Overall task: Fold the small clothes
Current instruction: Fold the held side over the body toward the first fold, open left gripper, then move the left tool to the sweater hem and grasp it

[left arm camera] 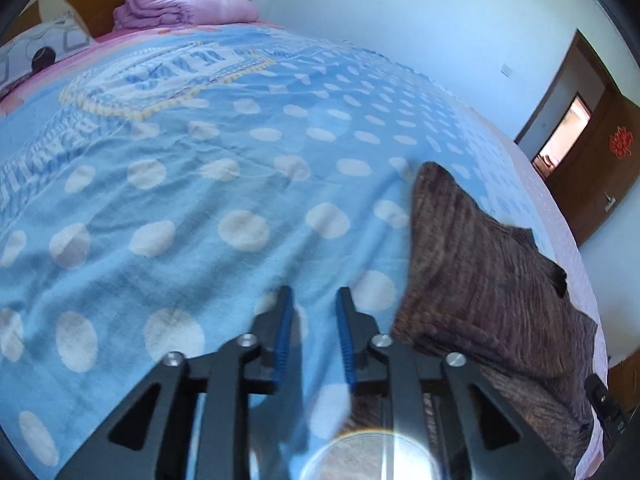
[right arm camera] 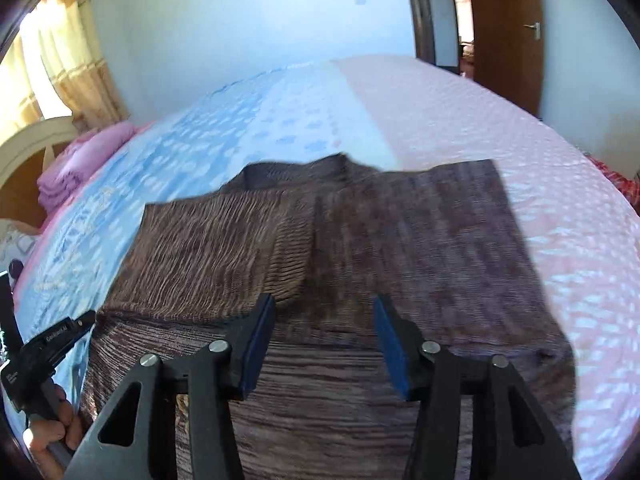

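A brown ribbed garment lies spread on the bed, with a lighter flap folded over its left side. My right gripper hovers over the garment's middle, jaws apart, nothing between the blue pads. In the left wrist view the garment lies to the right, one corner raised to a point. My left gripper stands just left of its edge over the blanket, jaws apart and empty. Its body and the hand holding it show at the right wrist view's lower left.
A blue blanket with white dots covers the bed, and a pale pink sheet lies beyond it. Folded pink bedding and a pillow sit by the headboard. A brown door stands open behind the bed, beside curtains.
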Demonstrator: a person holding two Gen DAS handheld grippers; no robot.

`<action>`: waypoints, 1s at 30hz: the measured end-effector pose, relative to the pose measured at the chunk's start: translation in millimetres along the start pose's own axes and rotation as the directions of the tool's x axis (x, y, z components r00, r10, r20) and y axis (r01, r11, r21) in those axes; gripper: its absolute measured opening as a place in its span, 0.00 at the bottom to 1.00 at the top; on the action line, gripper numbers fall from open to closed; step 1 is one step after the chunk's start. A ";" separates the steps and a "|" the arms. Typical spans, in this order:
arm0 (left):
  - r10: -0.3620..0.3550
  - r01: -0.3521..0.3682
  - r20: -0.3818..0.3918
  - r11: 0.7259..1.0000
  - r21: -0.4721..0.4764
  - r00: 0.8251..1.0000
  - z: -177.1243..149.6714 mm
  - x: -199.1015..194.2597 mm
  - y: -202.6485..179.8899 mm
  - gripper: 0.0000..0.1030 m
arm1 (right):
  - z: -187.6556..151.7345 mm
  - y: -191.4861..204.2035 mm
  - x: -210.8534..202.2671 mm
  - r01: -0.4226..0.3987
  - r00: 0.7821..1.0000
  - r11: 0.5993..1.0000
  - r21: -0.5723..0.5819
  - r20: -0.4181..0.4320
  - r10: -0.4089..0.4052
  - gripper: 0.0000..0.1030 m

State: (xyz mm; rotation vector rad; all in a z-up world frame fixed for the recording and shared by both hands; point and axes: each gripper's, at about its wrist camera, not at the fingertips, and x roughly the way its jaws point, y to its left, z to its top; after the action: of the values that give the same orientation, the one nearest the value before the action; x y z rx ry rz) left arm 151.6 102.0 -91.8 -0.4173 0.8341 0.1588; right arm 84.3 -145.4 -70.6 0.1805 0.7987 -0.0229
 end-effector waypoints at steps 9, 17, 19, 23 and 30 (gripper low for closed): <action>0.020 -0.033 0.064 0.977 0.209 0.998 8.0 -0.2 -65.1 0.66 | 10.6 -0.5 27.6 0.015 0.999 1.000 0.002 -0.038 -0.015 0.31; 0.182 -0.184 0.027 0.958 0.222 0.983 11.6 29.5 -35.3 0.69 | -5.9 33.4 48.8 -0.049 0.993 0.997 -0.065 -0.108 0.042 0.31; 0.169 -0.168 0.010 0.965 0.200 0.985 12.9 32.1 -29.6 0.72 | -7.9 34.1 47.5 -0.064 0.991 0.996 -0.062 -0.118 0.056 0.31; 0.181 -0.180 0.015 0.964 0.197 0.983 14.0 31.6 -28.2 0.78 | -12.0 31.8 41.5 -0.078 0.991 0.991 -0.105 -0.115 0.066 0.31; -0.097 0.101 -0.038 0.990 0.101 0.995 13.4 -4.4 10.2 0.77 | -39.5 25.9 -21.5 -0.005 0.996 0.979 -0.204 -0.083 -0.012 0.31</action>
State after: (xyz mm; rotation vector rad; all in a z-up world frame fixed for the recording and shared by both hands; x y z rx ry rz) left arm 154.8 117.0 -83.5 -0.3642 0.8485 0.0167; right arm 43.5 -114.3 -78.2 -0.0147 0.8795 0.0635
